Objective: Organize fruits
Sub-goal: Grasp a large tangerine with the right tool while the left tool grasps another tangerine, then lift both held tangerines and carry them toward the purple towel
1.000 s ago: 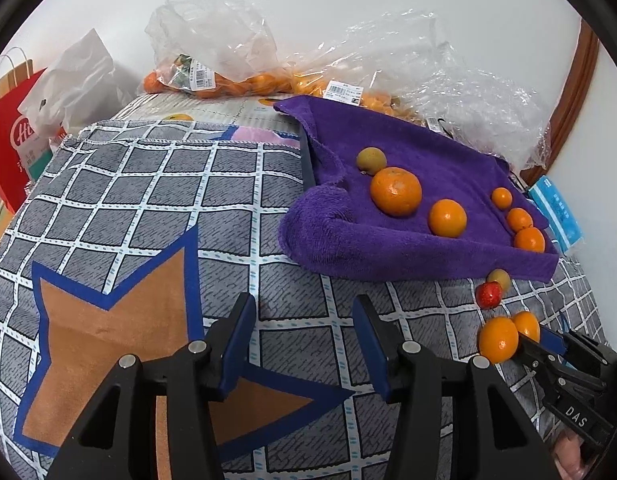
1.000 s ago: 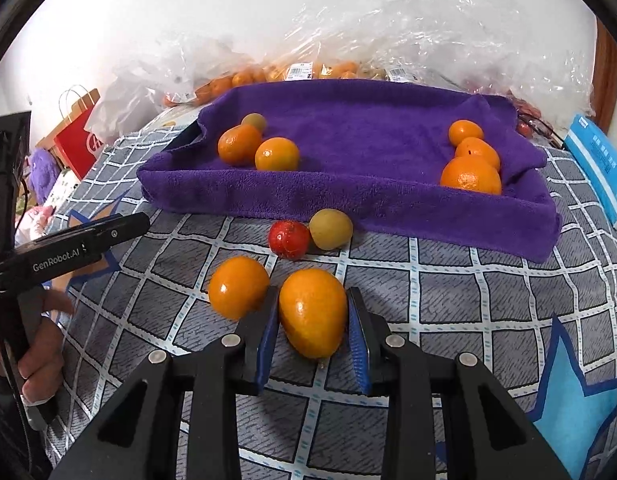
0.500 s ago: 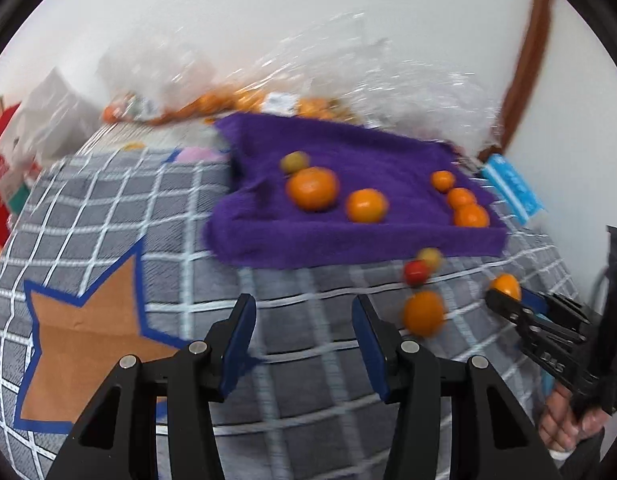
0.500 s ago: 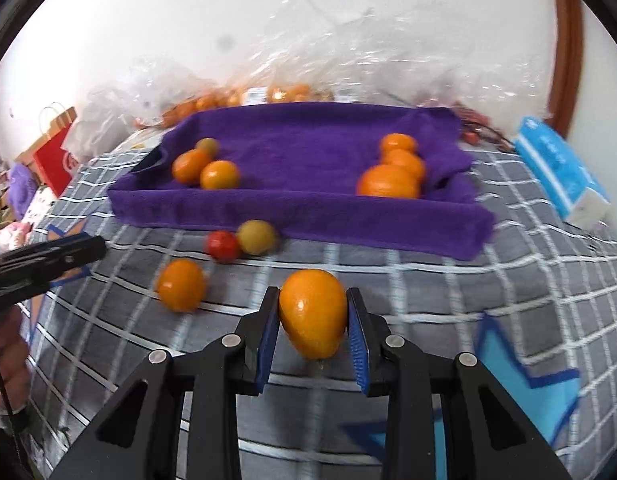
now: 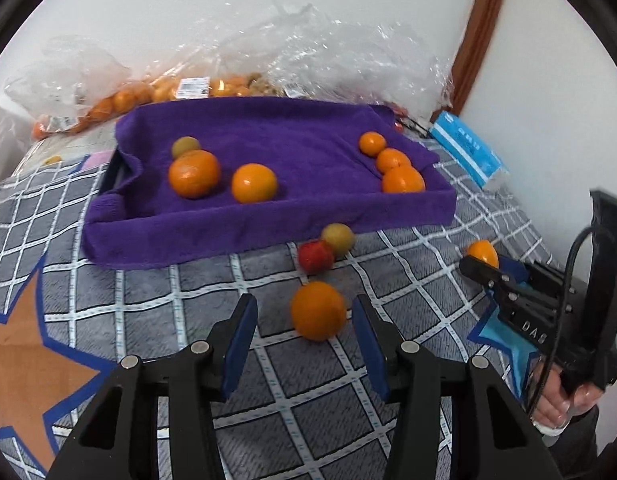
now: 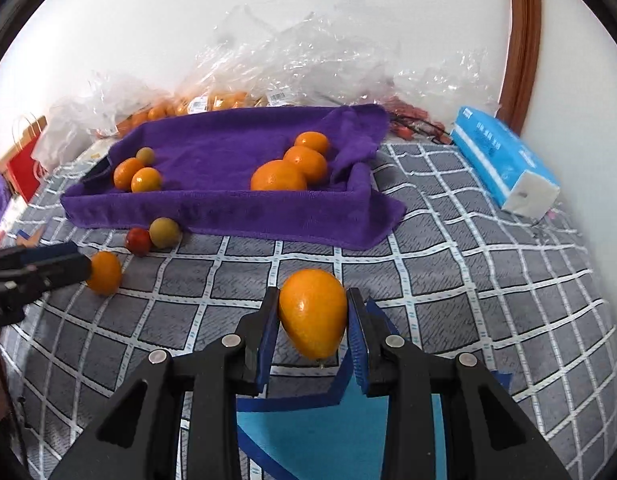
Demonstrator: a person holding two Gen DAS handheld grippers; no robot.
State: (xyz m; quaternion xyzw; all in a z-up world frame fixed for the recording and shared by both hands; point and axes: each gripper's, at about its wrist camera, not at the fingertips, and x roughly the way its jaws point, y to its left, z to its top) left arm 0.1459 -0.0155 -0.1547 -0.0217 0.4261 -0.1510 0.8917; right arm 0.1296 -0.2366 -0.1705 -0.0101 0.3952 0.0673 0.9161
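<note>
A purple-towel-lined tray (image 5: 268,224) (image 6: 236,216) holds several oranges and a small green-yellow fruit. In front of it on the checked cloth lie a red fruit (image 5: 315,256) (image 6: 138,240), a greenish fruit (image 5: 338,239) (image 6: 164,232) and a loose orange (image 5: 318,310) (image 6: 104,272). My left gripper (image 5: 304,320) is open, its blue pads on either side of that loose orange without touching it. My right gripper (image 6: 313,312) is shut on an oval orange (image 6: 313,312), held a little above the cloth; the same orange (image 5: 483,253) shows at the right of the left wrist view.
Clear plastic bags (image 5: 308,52) with more oranges lie behind the tray along the white wall. A blue tissue pack (image 6: 504,160) lies right of the tray. A red paper bag (image 6: 24,160) stands at far left. A hand (image 5: 564,404) holds the right gripper's handle.
The left gripper swung right, from the orange star pattern to the loose orange now between its pads. The right gripper carried the oval orange rightward, away from the other loose fruits.
</note>
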